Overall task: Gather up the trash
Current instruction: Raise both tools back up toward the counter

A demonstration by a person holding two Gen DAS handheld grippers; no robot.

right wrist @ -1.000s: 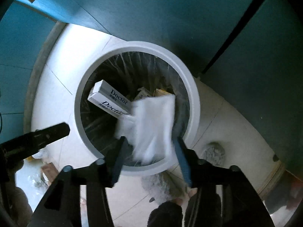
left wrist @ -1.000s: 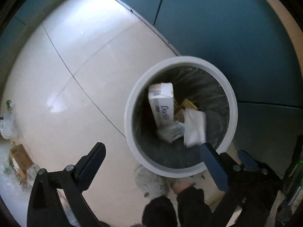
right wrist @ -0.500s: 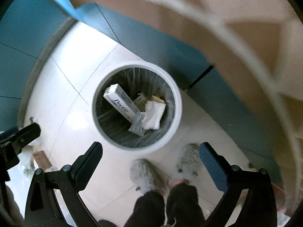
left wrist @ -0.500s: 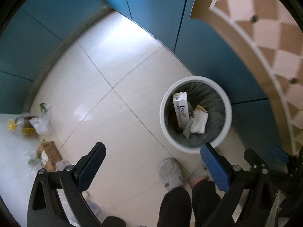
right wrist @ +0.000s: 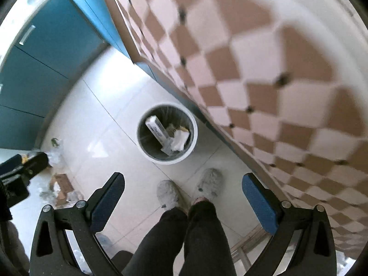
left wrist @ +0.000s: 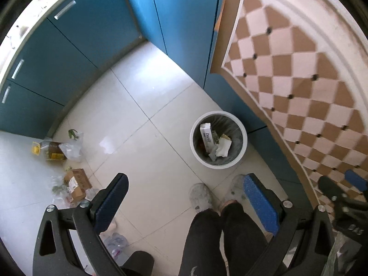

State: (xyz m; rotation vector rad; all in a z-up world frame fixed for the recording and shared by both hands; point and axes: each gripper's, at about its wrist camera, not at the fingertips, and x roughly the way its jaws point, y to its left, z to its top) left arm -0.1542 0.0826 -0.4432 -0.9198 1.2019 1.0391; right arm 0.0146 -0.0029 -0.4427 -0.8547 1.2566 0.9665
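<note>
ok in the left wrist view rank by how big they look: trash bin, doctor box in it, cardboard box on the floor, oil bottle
1. trash bin
2. cardboard box and oil bottle, which look about alike
3. Doctor box, partly buried, so unsure

Floor was pale glossy tile with thin grout lines and a bright glare patch near the middle. Teal cabinets with silver bar handles ran along the left and back. A brown-and-cream checkered counter surface filled the right side, blurred in the right wrist view.
</note>
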